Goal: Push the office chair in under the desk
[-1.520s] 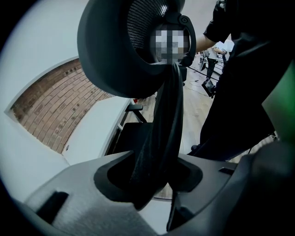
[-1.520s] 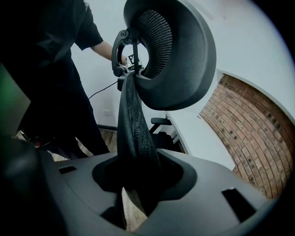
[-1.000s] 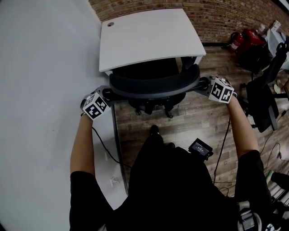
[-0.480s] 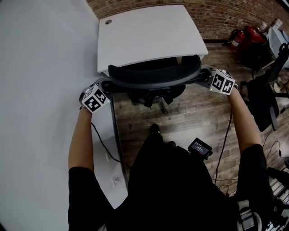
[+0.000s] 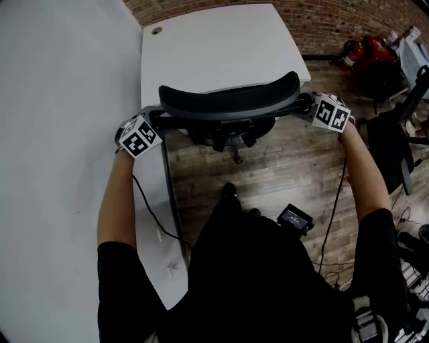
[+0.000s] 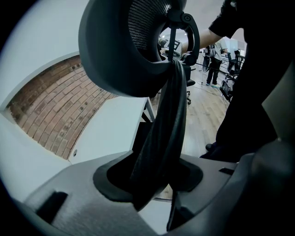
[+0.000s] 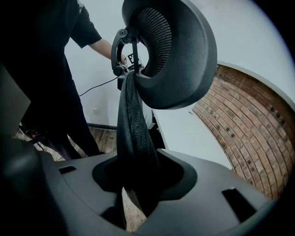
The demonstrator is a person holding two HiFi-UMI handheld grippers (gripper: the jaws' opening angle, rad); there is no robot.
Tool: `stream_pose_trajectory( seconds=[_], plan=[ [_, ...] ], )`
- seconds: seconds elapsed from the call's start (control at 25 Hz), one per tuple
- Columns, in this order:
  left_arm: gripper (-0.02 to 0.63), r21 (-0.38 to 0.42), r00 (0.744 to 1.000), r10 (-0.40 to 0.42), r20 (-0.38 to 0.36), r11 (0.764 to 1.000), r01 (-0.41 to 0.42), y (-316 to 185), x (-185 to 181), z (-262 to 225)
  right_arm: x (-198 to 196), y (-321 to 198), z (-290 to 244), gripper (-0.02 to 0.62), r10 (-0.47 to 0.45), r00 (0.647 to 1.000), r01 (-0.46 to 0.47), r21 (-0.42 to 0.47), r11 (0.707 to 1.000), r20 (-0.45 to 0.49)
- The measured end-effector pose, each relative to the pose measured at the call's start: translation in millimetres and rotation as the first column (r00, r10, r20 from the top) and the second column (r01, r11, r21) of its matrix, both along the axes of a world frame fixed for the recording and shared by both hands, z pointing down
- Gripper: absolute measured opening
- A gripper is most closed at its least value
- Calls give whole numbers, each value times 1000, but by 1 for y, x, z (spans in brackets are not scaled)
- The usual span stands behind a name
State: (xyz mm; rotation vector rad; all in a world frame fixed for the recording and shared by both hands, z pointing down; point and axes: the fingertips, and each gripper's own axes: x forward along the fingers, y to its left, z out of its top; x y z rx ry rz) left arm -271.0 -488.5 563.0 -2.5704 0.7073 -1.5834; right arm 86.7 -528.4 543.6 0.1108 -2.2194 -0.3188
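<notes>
The black office chair's curved top [image 5: 228, 100] stands against the front edge of the white desk [image 5: 214, 40], and its seat is mostly hidden beneath both. My left gripper [image 5: 155, 122] is shut on the left edge of the backrest, my right gripper [image 5: 305, 107] on the right edge. In the left gripper view the mesh backrest edge [image 6: 161, 138] runs down between the jaws of the left gripper [image 6: 154, 184], with the headrest [image 6: 124, 55] above. The right gripper view shows the same: the backrest edge [image 7: 133, 133] is pinched in the right gripper [image 7: 138, 184] under the headrest [image 7: 179, 60].
A white wall [image 5: 60, 134] runs close along the desk's left side. A brick wall [image 5: 335, 17] stands behind the desk. Another black chair [image 5: 395, 147] and red fire extinguishers [image 5: 365, 53] are at the right. The chair's wheeled base [image 5: 231, 144] rests on a wooden floor [image 5: 288, 174].
Both grippers have moved forward toward the desk with the chair in their grip. The chair's seat has slid further under the desktop, and the backrest now meets the desk's edge.
</notes>
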Motion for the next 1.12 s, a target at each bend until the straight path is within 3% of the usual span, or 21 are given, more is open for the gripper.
stream_pose_trajectory(
  seconds=[1.12],
  plan=[
    [189,23,1000,-21,3,1000,21,-52,9,2,9,-54,1,161,21,1000,-21,15,1000,-4]
  ],
)
